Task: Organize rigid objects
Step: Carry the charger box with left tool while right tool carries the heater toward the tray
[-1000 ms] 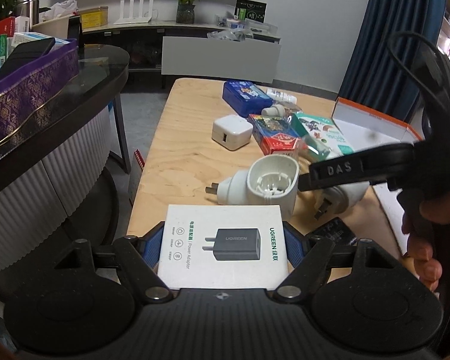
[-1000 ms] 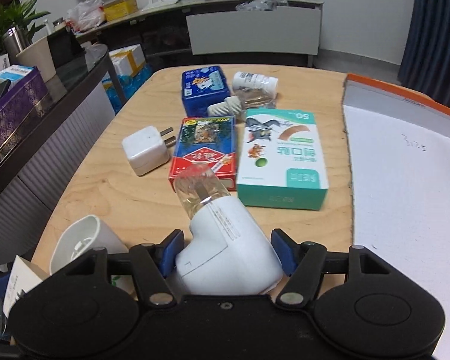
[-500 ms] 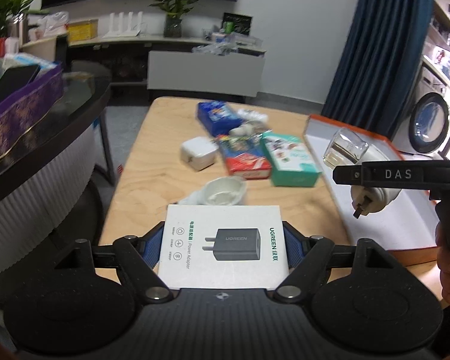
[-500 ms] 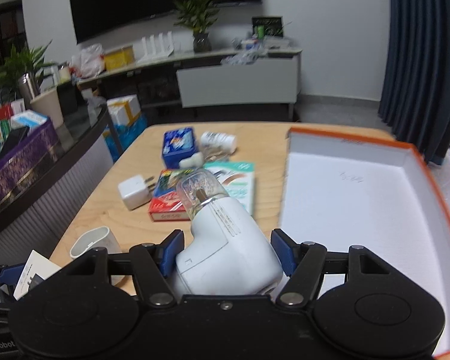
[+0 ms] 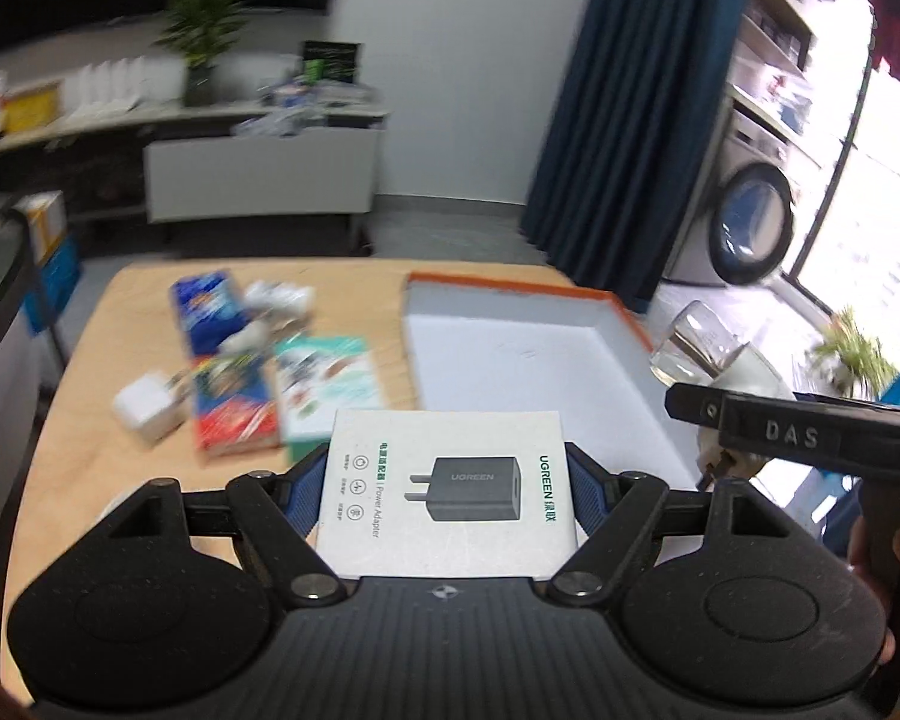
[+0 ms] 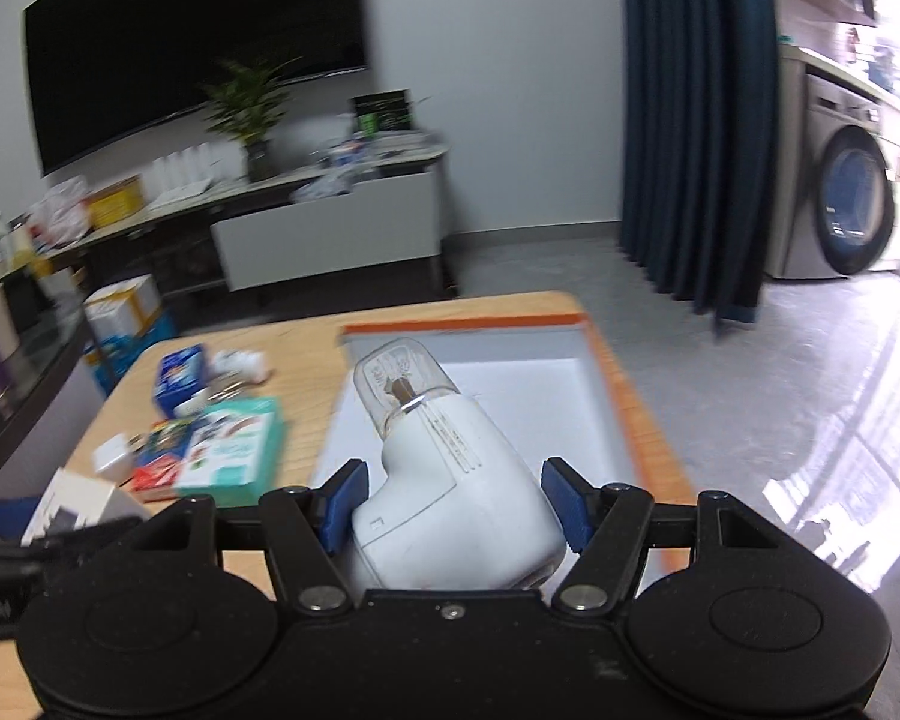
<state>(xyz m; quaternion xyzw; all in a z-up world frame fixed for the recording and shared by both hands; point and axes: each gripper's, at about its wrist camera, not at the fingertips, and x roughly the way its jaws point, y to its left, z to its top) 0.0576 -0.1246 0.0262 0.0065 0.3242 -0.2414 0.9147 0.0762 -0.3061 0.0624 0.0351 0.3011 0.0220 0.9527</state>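
Note:
My left gripper [image 5: 447, 471] is shut on a white power adapter box [image 5: 444, 516] with a picture of a black charger, held above the wooden table [image 5: 120, 312]. A white plug-in device with a clear bottle at its front [image 6: 444, 462] sits between the blue pads of my right gripper [image 6: 453, 495], which is shut on it. That device hangs over the near part of a white tray with an orange rim [image 6: 468, 324]. In the left wrist view the tray [image 5: 510, 285] lies ahead to the right, and the right gripper [image 5: 798, 435] with its bottle [image 5: 690, 342] is at the tray's right side.
Left of the tray lie a teal box [image 5: 324, 384], a red box [image 5: 228, 414], a blue box [image 5: 204, 312], a white charger cube [image 5: 147, 414] and a small white bottle [image 5: 282, 300]. A dark blue curtain [image 6: 690, 120] and a washing machine [image 6: 846, 204] stand beyond the table.
Both grippers have risen and swung to the right with their loads, from over the loose items toward the tray. The white cup-shaped plug has dropped out of view.

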